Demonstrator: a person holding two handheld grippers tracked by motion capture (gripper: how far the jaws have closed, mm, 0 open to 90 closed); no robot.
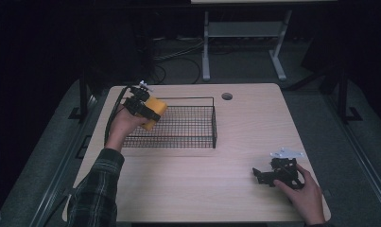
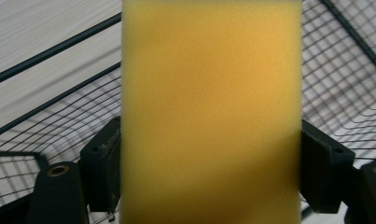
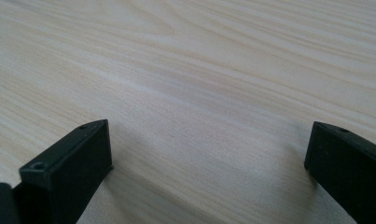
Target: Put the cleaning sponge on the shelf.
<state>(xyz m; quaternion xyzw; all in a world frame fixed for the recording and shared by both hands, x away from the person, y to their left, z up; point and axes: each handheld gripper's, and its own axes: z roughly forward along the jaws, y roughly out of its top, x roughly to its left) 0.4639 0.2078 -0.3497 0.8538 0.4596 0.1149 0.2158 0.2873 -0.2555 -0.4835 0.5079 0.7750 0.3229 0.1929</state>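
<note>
Left gripper: in the high view it sits in the upper left of the frame, over the left end of the wire basket, gripped by the person's left hand. Its jaws are clamped on a yellow sponge, one black pad on each long side.
Sponge: a yellow foam block, held above the basket's left end and tilted toward the upper right in the high view. In the left gripper view the sponge runs from the bottom edge to the top edge through the middle of the frame, with a black pad touching it at lower left and another at lower right.
Wire basket: a black mesh tray with a rectangular rim, left of centre in the upper half of the high view, resting on the table. In the left gripper view its mesh shows behind the sponge on both sides.
Right gripper: lower right of the high view, low at the tabletop, held by the right hand, well apart from the basket. In the right gripper view its jaws stand wide, one at lower left and one at lower right, with bare wood between them.
Table: pale wood grain, with a round hole near its far edge, beyond the basket.
Sleeve: dark plaid, lower left of the high view.
</note>
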